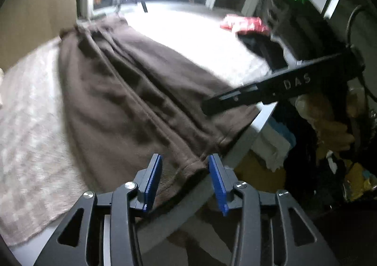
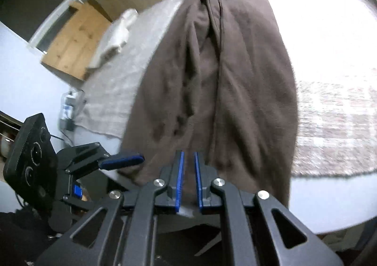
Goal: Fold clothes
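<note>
A brown garment [image 1: 141,91] with a drawstring lies lengthwise on the table, its near hem hanging over the table's edge [image 1: 238,145]. My left gripper [image 1: 186,181] is open, blue pads well apart on either side of the hem's corner and not pressing on it. In the right wrist view the same garment [image 2: 235,91] stretches away from my right gripper [image 2: 189,178], whose blue pads stand almost together with the near hem pinched in the narrow gap. The right gripper [image 1: 207,106] reaches onto the garment's edge from the right. The left gripper [image 2: 124,161] shows beside the hem's left corner.
A beige woven cloth [image 2: 329,124] covers the table under the garment. A red item [image 1: 242,23] and dark clothes [image 1: 266,46] lie at the far side. Mixed laundry [image 1: 329,129] is piled below the table's edge. A white folded cloth [image 2: 115,35] sits at the left.
</note>
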The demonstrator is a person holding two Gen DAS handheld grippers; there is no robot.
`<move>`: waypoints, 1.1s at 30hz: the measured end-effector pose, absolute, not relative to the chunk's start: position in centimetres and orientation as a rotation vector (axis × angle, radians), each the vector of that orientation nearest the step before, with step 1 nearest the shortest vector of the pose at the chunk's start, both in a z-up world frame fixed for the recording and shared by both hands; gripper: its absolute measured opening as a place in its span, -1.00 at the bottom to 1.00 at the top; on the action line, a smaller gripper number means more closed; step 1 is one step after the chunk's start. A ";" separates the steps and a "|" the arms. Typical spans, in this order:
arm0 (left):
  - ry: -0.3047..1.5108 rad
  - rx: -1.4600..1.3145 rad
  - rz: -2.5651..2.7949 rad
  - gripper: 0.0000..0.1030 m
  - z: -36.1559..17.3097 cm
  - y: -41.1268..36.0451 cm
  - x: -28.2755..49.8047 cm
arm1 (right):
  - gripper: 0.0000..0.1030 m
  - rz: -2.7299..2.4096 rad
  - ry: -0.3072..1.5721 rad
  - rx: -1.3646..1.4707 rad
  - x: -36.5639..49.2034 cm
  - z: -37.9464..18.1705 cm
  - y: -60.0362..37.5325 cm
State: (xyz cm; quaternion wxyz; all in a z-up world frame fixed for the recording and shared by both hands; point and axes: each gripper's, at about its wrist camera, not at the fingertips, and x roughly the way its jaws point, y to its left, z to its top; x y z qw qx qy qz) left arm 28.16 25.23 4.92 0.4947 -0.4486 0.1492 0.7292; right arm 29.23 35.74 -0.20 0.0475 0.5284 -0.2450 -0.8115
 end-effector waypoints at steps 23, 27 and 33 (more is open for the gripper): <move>0.301 -1.359 1.933 -0.14 3.8 20.9 25.3 | -0.02 -2.544 -0.869 1.659 32.2 -1.7 41.7; 0.278 -1.359 1.909 -0.45 3.8 21.3 25.3 | -0.25 -2.512 -0.772 1.659 31.3 -2.0 39.8; 0.199 -1.318 1.884 -0.89 5.1 20.6 24.5 | -0.70 -2.444 -0.976 1.538 30.9 -0.4 41.3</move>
